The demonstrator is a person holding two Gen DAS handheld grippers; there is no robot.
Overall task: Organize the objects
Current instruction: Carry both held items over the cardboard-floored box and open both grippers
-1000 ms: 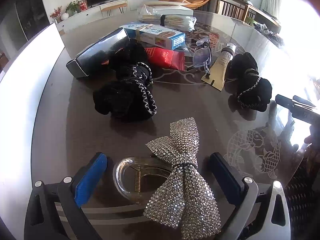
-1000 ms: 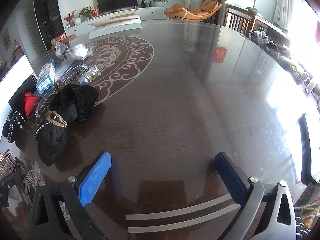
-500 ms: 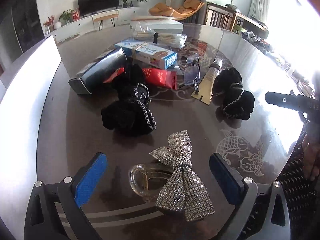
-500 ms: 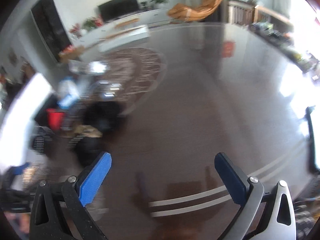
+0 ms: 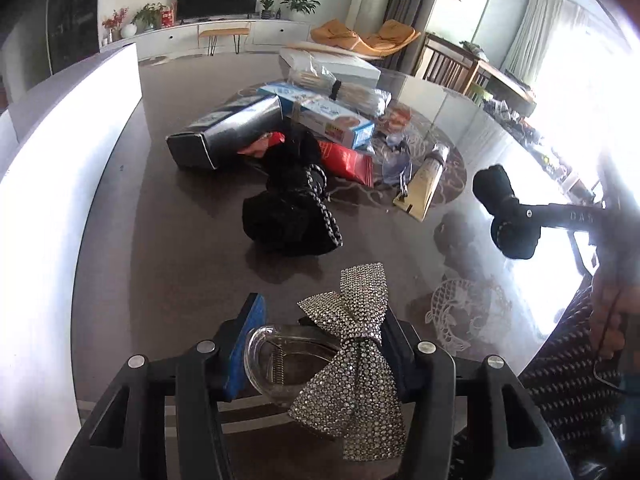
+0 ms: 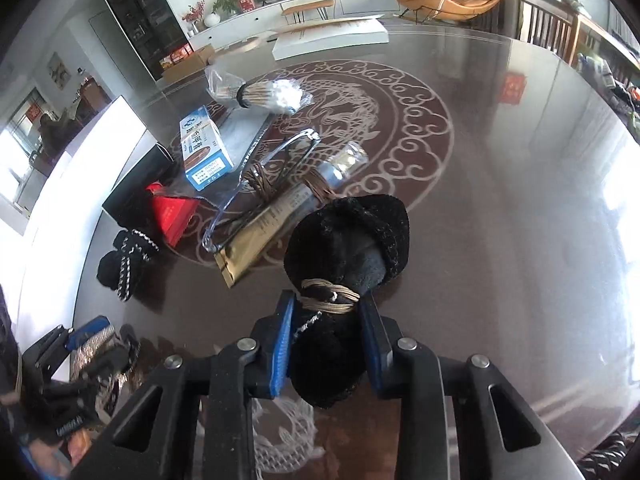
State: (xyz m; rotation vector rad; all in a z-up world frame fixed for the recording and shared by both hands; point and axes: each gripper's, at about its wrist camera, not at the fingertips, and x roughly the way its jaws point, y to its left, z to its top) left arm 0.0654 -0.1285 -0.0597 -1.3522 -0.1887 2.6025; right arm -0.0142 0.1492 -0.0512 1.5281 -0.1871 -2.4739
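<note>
Left wrist view shows my left gripper (image 5: 316,350) closing on the rhinestone bow hair clip (image 5: 352,356), while my right gripper (image 6: 326,344) closes around the black velvet bow (image 6: 348,240), both lifted clear of the table (image 6: 500,220) for sorting.

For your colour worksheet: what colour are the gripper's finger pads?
Blue pads, clearest in the right wrist view.

Both grippers look the same: left gripper (image 5: 316,344) and right gripper (image 6: 326,344) are chunky black plastic, silver screws on top, with blue pads (image 5: 246,346) inside the fingers.
</note>
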